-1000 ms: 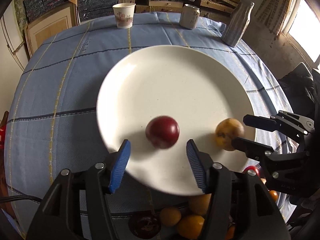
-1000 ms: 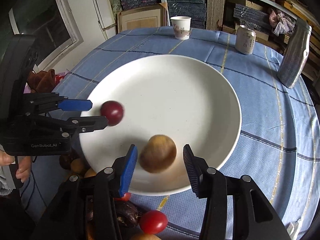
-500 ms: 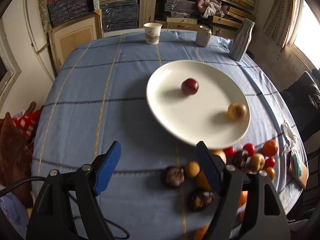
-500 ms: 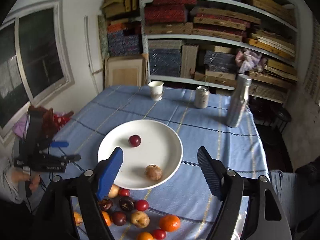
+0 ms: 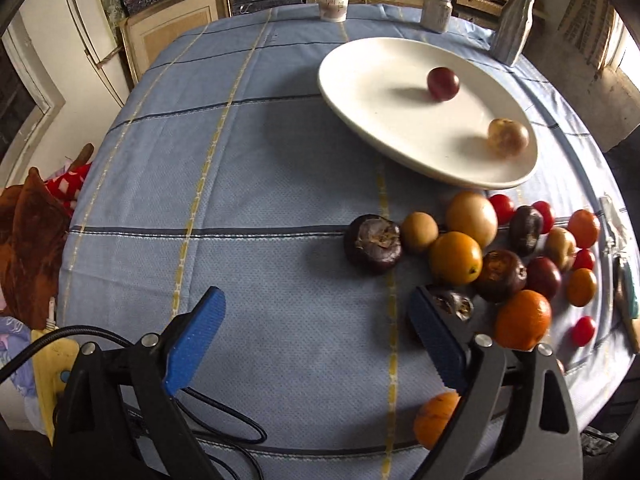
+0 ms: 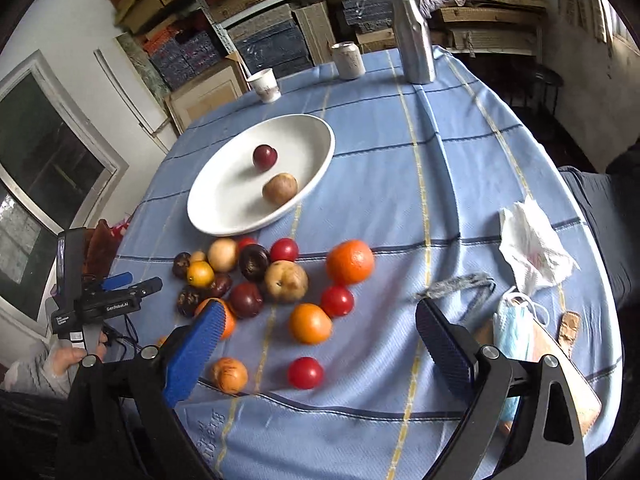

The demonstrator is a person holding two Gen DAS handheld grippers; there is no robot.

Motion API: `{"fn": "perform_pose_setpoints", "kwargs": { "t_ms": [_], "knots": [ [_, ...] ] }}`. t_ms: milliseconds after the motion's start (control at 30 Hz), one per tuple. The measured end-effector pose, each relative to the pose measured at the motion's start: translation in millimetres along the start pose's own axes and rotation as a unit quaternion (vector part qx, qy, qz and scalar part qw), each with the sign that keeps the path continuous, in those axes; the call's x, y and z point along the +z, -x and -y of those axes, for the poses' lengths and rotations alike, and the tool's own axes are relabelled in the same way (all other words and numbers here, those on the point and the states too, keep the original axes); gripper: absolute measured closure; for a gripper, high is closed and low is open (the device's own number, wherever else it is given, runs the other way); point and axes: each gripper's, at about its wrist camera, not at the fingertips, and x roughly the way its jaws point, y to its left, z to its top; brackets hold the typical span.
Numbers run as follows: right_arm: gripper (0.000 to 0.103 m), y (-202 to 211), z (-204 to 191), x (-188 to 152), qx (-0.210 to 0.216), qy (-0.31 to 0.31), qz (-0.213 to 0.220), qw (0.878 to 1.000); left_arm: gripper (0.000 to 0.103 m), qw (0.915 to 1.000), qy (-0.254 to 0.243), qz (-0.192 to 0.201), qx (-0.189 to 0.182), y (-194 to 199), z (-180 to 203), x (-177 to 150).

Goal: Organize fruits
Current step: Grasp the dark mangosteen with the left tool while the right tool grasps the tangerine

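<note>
A white plate (image 5: 372,92) (image 6: 224,204) holds a dark red plum (image 5: 443,83) (image 6: 265,157) and a tan round fruit (image 5: 508,137) (image 6: 279,188). Several loose fruits lie in front of it: oranges (image 5: 455,257) (image 6: 350,261), red tomatoes (image 6: 305,372), dark mangosteens (image 5: 373,243) (image 6: 254,262). My left gripper (image 5: 316,344) is open and empty above bare cloth, left of the pile; it also shows in the right wrist view (image 6: 128,282). My right gripper (image 6: 318,348) is open and empty over the near fruits.
A paper cup (image 5: 332,2) (image 6: 264,85), a can (image 5: 437,12) (image 6: 348,60) and a grey bottle (image 5: 512,26) (image 6: 412,36) stand at the table's far edge. A crumpled bag (image 6: 532,248), a face mask (image 6: 516,332) and a board lie at right.
Both grippers have pulled back from the plate to the near side of the table, open and empty. The plum and tan fruit now rest on the plate.
</note>
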Motion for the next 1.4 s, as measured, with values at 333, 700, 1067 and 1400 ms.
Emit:
{"fn": "perform_pose_setpoints", "kwargs": {
  "t_ms": [333, 700, 1067, 1400],
  "knots": [
    [0.006, 13, 7, 1, -0.01, -0.007, 0.012, 1.0, 0.012, 0.9999, -0.005, 0.004, -0.013, -27, 0, 17],
    [0.006, 6, 11, 7, -0.022, -0.016, 0.005, 1.0, 0.012, 0.9993, -0.022, -0.005, -0.029, -48, 9, 25],
    [0.006, -5, 15, 9, -0.027, -0.024, -0.009, 0.999, 0.041, 0.9992, 0.003, 0.004, -0.039, -54, -17, 24],
    [0.006, -32, 11, 14, -0.053, 0.042, -0.014, 0.998, 0.05, 0.9991, 0.017, 0.011, -0.038, -52, -26, 22]
  ]
}}
